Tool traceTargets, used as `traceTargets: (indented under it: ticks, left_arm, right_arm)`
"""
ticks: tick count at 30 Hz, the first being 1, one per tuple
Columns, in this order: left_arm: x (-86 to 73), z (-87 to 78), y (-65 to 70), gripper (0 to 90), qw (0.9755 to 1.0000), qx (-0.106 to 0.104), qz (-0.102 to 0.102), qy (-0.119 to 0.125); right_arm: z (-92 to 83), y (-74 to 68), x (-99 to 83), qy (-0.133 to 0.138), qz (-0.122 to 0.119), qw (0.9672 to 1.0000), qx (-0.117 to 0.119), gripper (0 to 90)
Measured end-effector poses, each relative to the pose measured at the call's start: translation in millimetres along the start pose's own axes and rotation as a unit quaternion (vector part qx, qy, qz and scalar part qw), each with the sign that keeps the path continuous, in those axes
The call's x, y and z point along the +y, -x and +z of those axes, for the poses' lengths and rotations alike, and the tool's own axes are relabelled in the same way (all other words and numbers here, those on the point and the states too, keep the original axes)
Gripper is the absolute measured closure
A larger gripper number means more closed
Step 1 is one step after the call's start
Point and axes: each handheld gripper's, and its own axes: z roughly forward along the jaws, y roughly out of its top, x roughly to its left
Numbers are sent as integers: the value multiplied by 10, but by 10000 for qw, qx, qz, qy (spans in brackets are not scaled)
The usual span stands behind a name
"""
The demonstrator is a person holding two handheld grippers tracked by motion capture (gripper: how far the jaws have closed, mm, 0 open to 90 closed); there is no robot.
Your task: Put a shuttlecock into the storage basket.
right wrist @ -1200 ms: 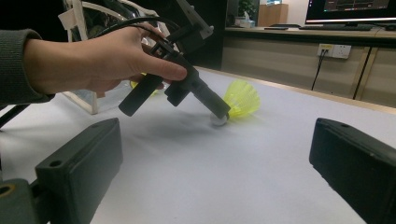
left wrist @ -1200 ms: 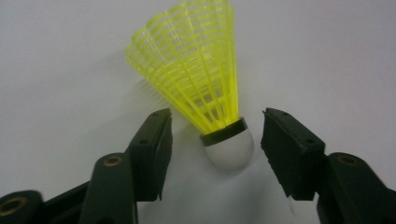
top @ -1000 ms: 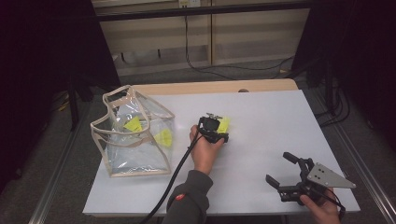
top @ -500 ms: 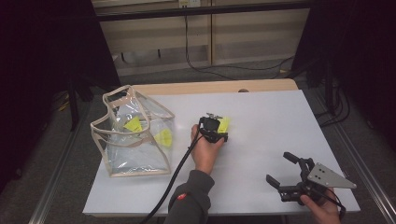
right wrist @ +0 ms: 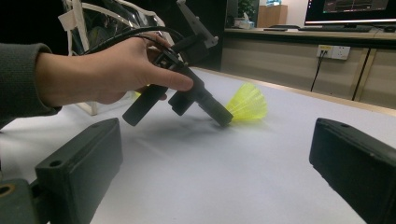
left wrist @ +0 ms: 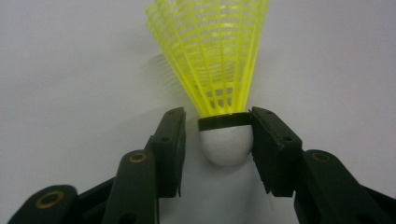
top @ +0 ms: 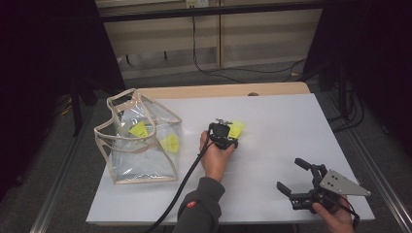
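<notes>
A yellow shuttlecock [top: 236, 129] lies on the white table [top: 291, 116], skirt pointing away from my left gripper [top: 227, 130]. In the left gripper view its white cork [left wrist: 225, 147] sits between the jaws. The right jaw touches the black band and a small gap remains at the left jaw. These jaws have just been closing around the cork. In the right gripper view the left gripper [right wrist: 224, 119] slants down with its tips at the shuttlecock [right wrist: 247, 105]. My right gripper [top: 290, 174] rests open near the front right edge, nothing between its jaws.
A clear plastic bag with beige trim [top: 141, 160] stands at the table's left, holding two yellow shuttlecocks [top: 138, 129]. A black cable [top: 184, 184] trails from the left gripper toward the front edge. Dark floor and a cabinet lie beyond the table.
</notes>
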Motion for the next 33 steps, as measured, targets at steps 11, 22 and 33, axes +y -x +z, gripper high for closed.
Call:
traceTargets:
  ticks: [11,22,33]
  left_arm:
    - [0,9,-16,643,10000,9,-22,54]
    - [18,-42,-32,649,9998,-60,-127,-123]
    - [65,-207,-51,650,9992,-244,-254,-190]
  right_arm:
    - [1,2,-4,-11,11,10000,0,28]
    - [-7,6,-1,-15,10,10000,0,28]
    - [-11,3,-1,-9,-17,10000,-9,27]
